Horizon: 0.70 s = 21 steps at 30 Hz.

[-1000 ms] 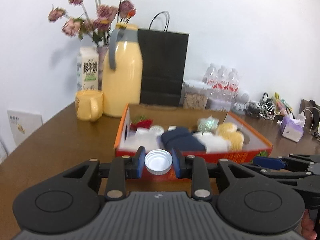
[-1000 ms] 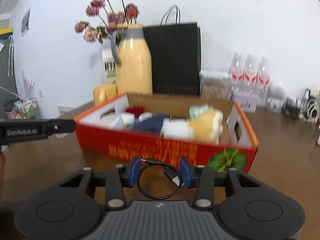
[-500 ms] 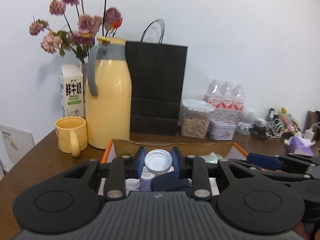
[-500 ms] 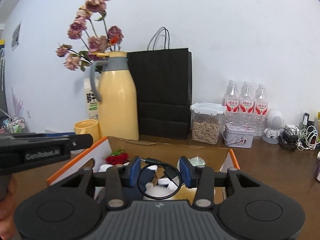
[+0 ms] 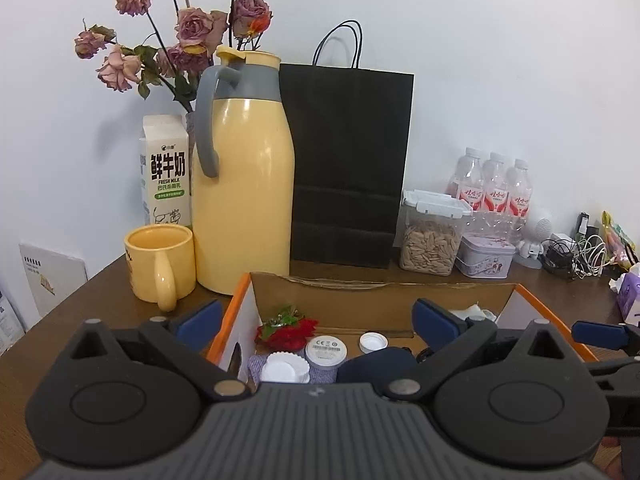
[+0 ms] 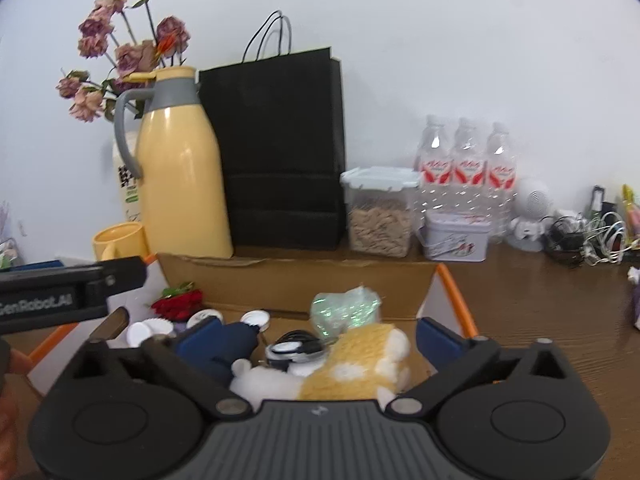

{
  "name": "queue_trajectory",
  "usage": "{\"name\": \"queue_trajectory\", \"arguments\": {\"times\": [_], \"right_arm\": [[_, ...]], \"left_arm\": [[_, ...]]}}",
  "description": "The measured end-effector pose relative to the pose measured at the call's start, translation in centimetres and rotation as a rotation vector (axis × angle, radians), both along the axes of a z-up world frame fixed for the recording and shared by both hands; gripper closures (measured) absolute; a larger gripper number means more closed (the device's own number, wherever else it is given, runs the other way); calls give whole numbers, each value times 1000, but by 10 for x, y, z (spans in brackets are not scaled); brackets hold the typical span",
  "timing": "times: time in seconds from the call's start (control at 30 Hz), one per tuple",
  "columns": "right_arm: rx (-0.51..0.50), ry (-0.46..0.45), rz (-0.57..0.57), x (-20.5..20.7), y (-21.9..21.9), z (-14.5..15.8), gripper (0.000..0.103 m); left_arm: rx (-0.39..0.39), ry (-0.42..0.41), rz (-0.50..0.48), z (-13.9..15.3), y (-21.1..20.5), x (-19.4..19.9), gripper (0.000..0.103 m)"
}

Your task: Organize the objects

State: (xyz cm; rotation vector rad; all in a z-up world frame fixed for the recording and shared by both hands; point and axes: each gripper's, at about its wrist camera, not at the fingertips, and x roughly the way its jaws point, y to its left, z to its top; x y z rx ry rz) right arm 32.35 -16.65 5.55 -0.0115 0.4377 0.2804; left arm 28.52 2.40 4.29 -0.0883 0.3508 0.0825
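Both grippers have let go since a second ago: the white bottle cap point(image 5: 373, 342) that sat pinched in the left gripper point(image 5: 316, 320) now lies on the floor of the orange cardboard box point(image 5: 235, 312), and the black coiled cable point(image 6: 296, 346) that the right gripper point(image 6: 320, 334) carried rests inside too, against the yellow and white plush toy point(image 6: 352, 364). Left jaws are springing open, spread wide with nothing between them. Right jaws are opening as well, just as wide, gripping nothing; the cable and the toy lie below the gap.

Around the cap, a round white disc with a printed label point(image 5: 326, 350) sits just beside it, a white ruffled paper cup point(image 5: 285, 367) lies nearer the left wall, and a red artificial flower point(image 5: 288, 328) is tucked into the back corner. A dark blue fabric bundle point(image 5: 376, 364) fills the middle.

Beyond the box on the brown table point(image 5: 80, 304) stand a yellow mug point(image 5: 160, 262), a tall yellow thermos jug point(image 5: 244, 184), a milk carton point(image 5: 166, 172), a black paper bag point(image 5: 348, 164) and a clear container of seeds point(image 5: 430, 236).
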Motion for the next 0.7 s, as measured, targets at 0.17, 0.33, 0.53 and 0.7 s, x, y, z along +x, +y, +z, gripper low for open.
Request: {"name": "queue_trajectory", "arguments": {"times": [0.17, 0.33, 0.53, 0.7], "right_arm": [[-8, -9, -8, -13, -4, 7, 0], [-12, -44, -6, -47, -13, 24, 0], [-1, -73, 5, -103, -25, 44, 0], [16, -55, 13, -148, -36, 48, 0]], "left_arm": [[34, 6, 23, 8, -6, -10, 0], [59, 4, -8, 21, -10, -40, 0], [86, -31, -23, 38, -10, -97, 0], [67, -26, 0, 42, -4, -144, 0]]}}
